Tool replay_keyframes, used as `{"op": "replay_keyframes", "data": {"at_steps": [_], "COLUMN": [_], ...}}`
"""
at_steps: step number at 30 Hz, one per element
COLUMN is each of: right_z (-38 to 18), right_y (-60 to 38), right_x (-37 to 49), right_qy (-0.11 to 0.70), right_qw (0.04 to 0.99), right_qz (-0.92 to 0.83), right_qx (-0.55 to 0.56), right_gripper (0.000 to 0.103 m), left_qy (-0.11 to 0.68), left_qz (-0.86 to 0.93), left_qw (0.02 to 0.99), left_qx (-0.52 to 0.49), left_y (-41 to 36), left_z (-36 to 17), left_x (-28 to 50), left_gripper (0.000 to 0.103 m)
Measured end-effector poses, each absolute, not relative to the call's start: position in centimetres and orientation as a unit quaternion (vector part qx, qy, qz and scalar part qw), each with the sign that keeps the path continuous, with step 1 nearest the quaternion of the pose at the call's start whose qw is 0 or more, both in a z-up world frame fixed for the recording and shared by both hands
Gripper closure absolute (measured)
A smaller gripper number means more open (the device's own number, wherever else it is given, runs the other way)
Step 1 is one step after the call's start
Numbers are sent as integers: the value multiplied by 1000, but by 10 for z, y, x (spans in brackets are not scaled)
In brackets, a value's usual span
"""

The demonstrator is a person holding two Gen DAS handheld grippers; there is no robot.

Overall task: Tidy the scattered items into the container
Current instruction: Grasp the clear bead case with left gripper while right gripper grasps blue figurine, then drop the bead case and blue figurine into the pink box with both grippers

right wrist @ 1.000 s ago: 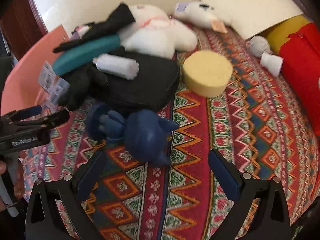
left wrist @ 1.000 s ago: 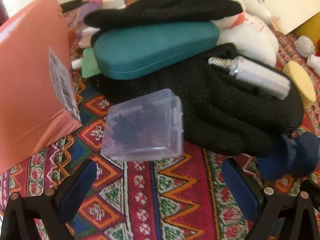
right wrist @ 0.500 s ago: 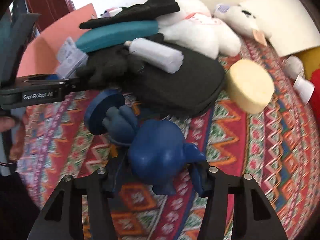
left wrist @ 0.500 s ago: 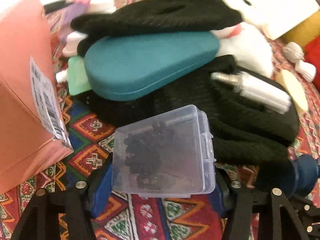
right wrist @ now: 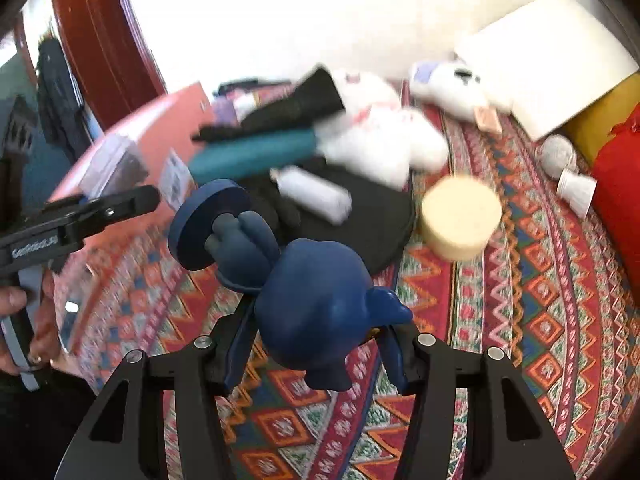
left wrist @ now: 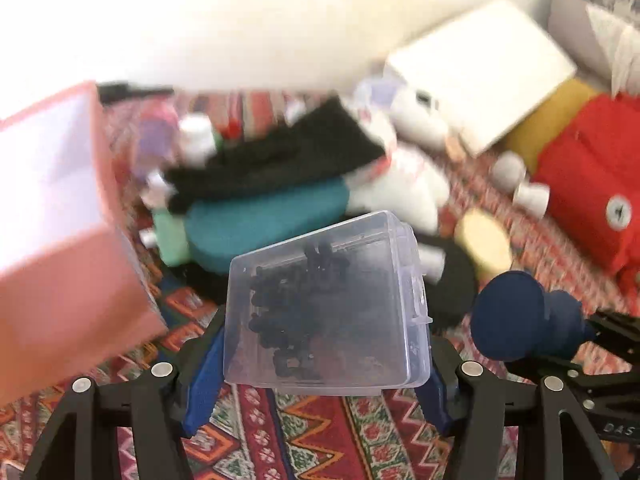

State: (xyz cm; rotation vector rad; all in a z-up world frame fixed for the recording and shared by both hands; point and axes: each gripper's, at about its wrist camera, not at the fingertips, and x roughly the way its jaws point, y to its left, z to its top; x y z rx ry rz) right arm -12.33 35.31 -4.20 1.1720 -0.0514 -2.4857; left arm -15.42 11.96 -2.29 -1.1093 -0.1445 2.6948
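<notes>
The left tool (left wrist: pixel 326 364) is clamped on a clear plastic box (left wrist: pixel 326 304), its blue pads pressing the two side walls near the box's lower edge. The box is lifted clear of the patterned bedspread (left wrist: pixel 320 440) and tilts up and away from the tool. It looks light and rigid, but its smooth walls are likely slippery, and a hard squeeze could flex them or spring the small latch on its right edge. Holding it low on the flat sides, away from that latch, seems the safest place. The lid appears shut; a loose clump of small black pieces (left wrist: pixel 288 312) lies inside, and these would probably shift if the box tips.

The right tool (right wrist: pixel 316 344) grips a dark blue figurine (right wrist: pixel 312 304) by its rounded head, with the body and disc-shaped base sticking out ahead of the tool and to its left. The toy seems firm and matte, perhaps vinyl, so it should hold well, though the round head could swivel between the pads.

To the left of both tools, further forward, stands the pink box (left wrist: pixel 60 216), presumably the container; its open top shows a pale inside, and the blur hides whether anything is in it. Ahead remain a teal case (left wrist: pixel 260 220), black gloves (left wrist: pixel 272 160) and white plush toys (right wrist: pixel 380 140).
</notes>
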Motion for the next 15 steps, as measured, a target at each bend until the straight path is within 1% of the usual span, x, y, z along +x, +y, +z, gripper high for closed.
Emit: {"op": "replay_keyframes", "data": {"at_steps": [3, 8, 10, 15], "right_z": [-20, 15, 23, 30], "right_y": [335, 272, 242, 162], "right_x": [-126, -138, -144, -162], "right_qy": [-34, -38, -33, -13], "right_qw": [205, 243, 260, 304], "right_qz": [-894, -902, -902, -895], "right_qx": [398, 355, 342, 326], "right_gripper": [46, 46, 46, 46], "left_qy": [-74, -64, -64, -84], "left_qz": [929, 950, 954, 941], "left_qw": [94, 36, 1, -66], "left_qx": [-351, -303, -293, -321], "left_y": [98, 49, 18, -60], "left_z": [-1, 36, 45, 36], "left_x": [-145, -142, -142, -158], "left_gripper": [35, 35, 35, 35]}}
